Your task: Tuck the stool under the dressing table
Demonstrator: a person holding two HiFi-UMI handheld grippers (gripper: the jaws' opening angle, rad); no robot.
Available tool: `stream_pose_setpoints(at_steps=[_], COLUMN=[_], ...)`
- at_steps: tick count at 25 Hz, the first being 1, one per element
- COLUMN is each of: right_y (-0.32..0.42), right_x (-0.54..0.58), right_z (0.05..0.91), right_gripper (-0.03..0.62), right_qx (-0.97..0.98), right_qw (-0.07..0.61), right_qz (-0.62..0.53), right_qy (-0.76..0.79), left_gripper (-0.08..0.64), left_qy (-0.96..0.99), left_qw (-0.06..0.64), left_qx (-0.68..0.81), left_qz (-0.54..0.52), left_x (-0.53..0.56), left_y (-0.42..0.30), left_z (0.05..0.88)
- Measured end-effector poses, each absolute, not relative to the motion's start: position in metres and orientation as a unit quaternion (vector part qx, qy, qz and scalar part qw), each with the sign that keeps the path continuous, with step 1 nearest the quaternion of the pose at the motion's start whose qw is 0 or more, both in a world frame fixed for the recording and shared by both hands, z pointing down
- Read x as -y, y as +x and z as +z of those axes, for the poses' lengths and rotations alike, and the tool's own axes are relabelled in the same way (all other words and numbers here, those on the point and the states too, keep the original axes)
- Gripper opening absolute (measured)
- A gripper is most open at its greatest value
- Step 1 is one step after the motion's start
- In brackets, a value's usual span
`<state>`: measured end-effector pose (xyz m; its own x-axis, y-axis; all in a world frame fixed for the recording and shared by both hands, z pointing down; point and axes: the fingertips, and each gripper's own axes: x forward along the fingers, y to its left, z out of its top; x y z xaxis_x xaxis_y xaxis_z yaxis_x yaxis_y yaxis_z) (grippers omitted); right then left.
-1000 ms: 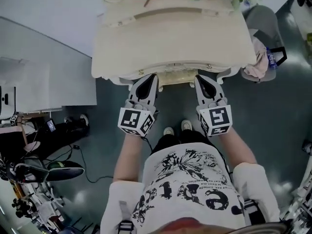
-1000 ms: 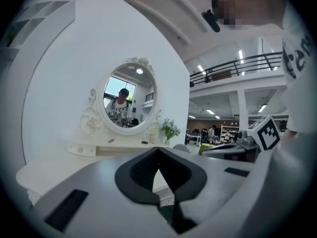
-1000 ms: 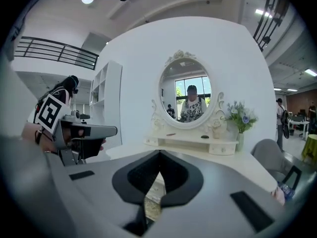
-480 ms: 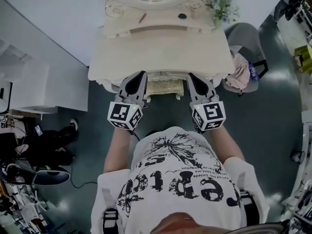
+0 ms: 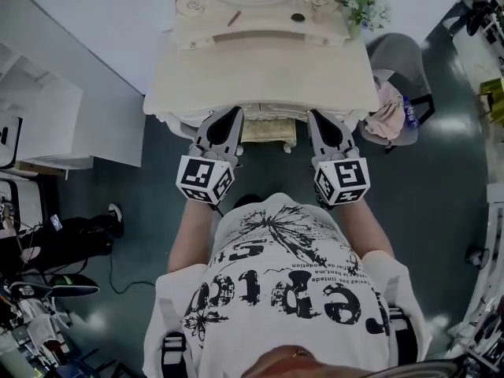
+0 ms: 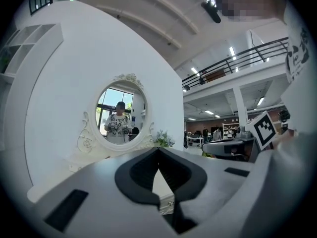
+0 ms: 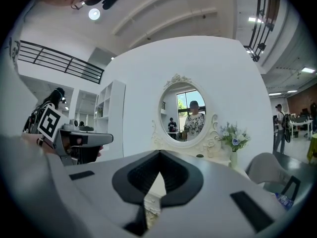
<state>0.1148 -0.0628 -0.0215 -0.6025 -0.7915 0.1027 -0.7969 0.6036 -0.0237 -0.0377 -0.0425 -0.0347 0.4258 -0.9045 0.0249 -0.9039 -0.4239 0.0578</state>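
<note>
The cream dressing table (image 5: 260, 69) stands at the top of the head view, with its oval mirror (image 6: 120, 114) facing both gripper views. A strip of the cream stool (image 5: 268, 131) shows just below the table's front edge; the rest is hidden beneath the top. My left gripper (image 5: 231, 115) is at the stool's left side and my right gripper (image 5: 316, 116) at its right, both tips at the table's edge. Each gripper is shut with nothing between its jaws, as the left gripper (image 6: 158, 150) and right gripper (image 7: 159, 153) views show. Whether the tips touch the stool I cannot tell.
A grey chair (image 5: 399, 57) with a pink cloth (image 5: 385, 115) stands right of the table. White shelving (image 5: 55, 120) is at the left. A flower vase (image 5: 361, 8), a brown stick (image 5: 233, 18) and a small dark item (image 5: 298, 17) lie on the table. Cables and gear (image 5: 39, 290) litter the floor at lower left.
The person has stepped closer to the table and the shoes no longer show. Both grippers stay shut on either side of the stool, at the table's front edge.
</note>
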Motion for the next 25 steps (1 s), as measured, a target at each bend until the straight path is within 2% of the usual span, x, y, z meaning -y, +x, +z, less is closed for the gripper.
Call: stream_pose_setpoints(at_steps=[8, 25], right_y=[0.111, 0.119], right_x=[0.045, 0.028], right_z=[-0.017, -0.005], right_gripper=[0.017, 0.017], right_qx=[0.899, 0.895], right_qw=[0.051, 0.054], right_qz=[0.023, 0.034], right_qy=[0.434, 0.442], left_gripper=[0.02, 0.02], left_qy=[0.84, 0.837], left_qw=[0.049, 0.038], left_qx=[0.541, 0.546], left_qz=[0.012, 0.025], left_x=[0.026, 0.006], left_y=[-0.027, -0.026], left_z=[-0.022, -0.02])
